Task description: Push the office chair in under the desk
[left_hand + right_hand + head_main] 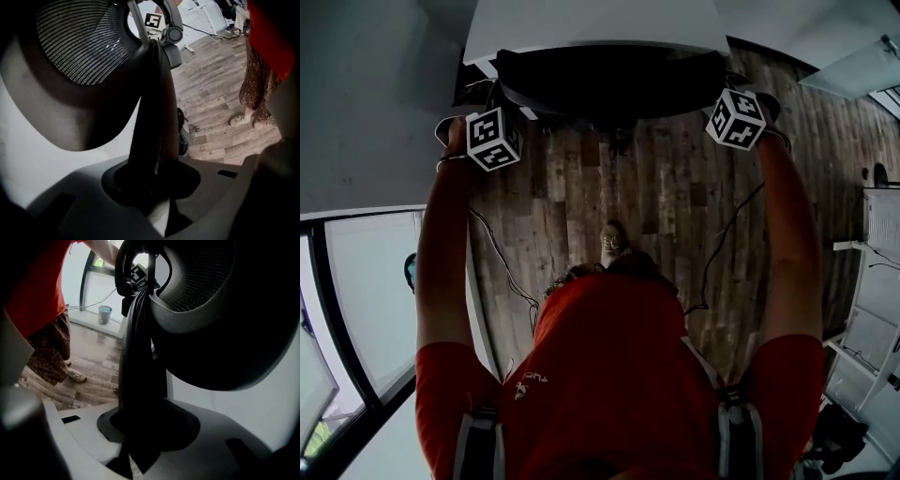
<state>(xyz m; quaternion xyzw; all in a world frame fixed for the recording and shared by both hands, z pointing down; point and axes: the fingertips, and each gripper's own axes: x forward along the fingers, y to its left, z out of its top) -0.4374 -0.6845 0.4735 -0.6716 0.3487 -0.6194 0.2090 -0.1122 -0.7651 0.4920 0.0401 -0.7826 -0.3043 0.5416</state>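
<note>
Your left claw (492,139) is clamped narrow on the left edge of the office chair (609,84) backrest. Your right claw (736,119) pinches the right edge the same way. In both gripper views the dark backrest frame runs straight into the jaws, beside the mesh (79,47). The chair sits at the white bench (591,23), backrest just at its near edge, seat out of sight. There's wooden floor (666,197) below, and your shoe (613,242) behind the chair.

Grey-brown wood planks cover the floor (675,197), a thin black cable (499,258) trailing across them; a dark-framed window (356,309) glows with daylight at left below a pale wall (366,94), white shelving (874,342) at right
</note>
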